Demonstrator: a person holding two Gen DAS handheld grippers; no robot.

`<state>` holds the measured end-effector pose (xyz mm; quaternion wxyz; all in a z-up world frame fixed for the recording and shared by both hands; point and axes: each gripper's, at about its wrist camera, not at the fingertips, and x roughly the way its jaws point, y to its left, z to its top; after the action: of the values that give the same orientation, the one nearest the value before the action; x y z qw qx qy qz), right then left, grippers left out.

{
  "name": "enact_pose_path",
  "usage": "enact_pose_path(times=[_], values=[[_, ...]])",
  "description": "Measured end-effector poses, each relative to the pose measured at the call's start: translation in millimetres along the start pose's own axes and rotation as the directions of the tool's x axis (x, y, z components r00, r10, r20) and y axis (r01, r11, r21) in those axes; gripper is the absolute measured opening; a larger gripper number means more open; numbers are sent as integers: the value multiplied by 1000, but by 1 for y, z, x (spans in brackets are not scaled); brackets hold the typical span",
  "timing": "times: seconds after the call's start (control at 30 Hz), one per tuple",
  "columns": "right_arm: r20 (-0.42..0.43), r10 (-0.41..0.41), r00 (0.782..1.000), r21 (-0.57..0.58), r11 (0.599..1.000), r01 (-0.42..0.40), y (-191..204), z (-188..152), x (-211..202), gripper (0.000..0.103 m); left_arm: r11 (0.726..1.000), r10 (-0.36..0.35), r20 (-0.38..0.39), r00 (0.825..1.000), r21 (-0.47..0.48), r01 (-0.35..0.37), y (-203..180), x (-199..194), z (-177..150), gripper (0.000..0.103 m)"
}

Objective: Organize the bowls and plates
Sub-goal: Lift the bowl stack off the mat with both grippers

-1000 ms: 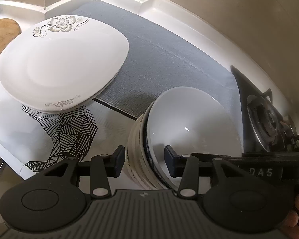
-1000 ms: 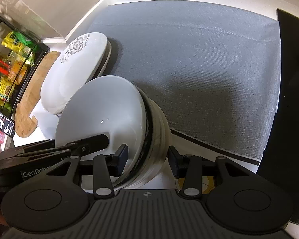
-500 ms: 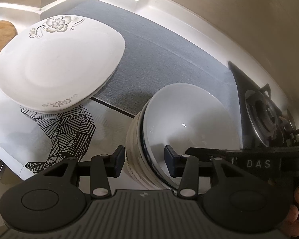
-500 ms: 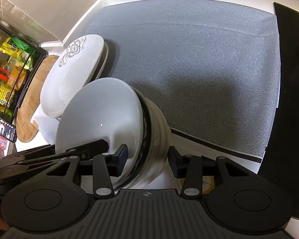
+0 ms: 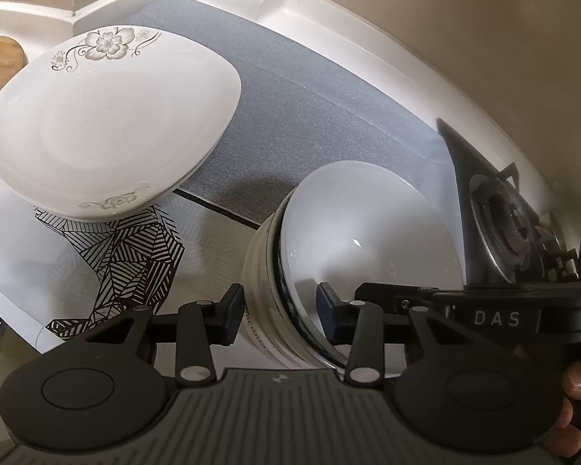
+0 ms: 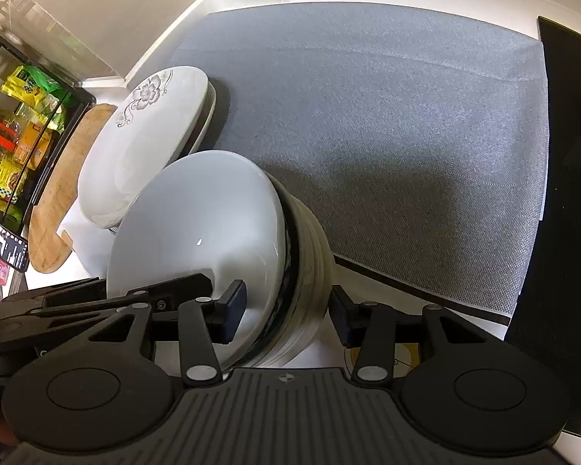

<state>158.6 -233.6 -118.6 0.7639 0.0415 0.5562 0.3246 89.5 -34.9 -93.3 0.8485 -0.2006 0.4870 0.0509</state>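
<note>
left gripper (image 5: 279, 312) + right gripper (image 6: 288, 312): fingers part-open, straddling bowl stack (image 6: 228, 240) rims | grip unconfirmed | advice: lift level, together

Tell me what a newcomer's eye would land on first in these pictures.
First, the stack of bowls at centre foreground, tipped on its side, with the left gripper and right gripper each straddling its rim from opposite sides. Next, the white flower-patterned plates stacked at the left, partly on the grey mat. A gas burner sits at the far right.
</note>
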Motion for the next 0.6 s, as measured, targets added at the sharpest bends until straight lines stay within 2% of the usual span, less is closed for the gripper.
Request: enact_pose_path(times=[0.27, 0.6], values=[[16, -8, 1000, 15, 1000, 8, 6, 3, 5, 48, 999, -21, 13, 1000, -27, 21, 11, -1, 2, 46], [31, -22, 999, 39, 999, 21, 17, 8, 12, 48, 999, -42, 0, 999, -13, 42, 23, 1, 12, 46]])
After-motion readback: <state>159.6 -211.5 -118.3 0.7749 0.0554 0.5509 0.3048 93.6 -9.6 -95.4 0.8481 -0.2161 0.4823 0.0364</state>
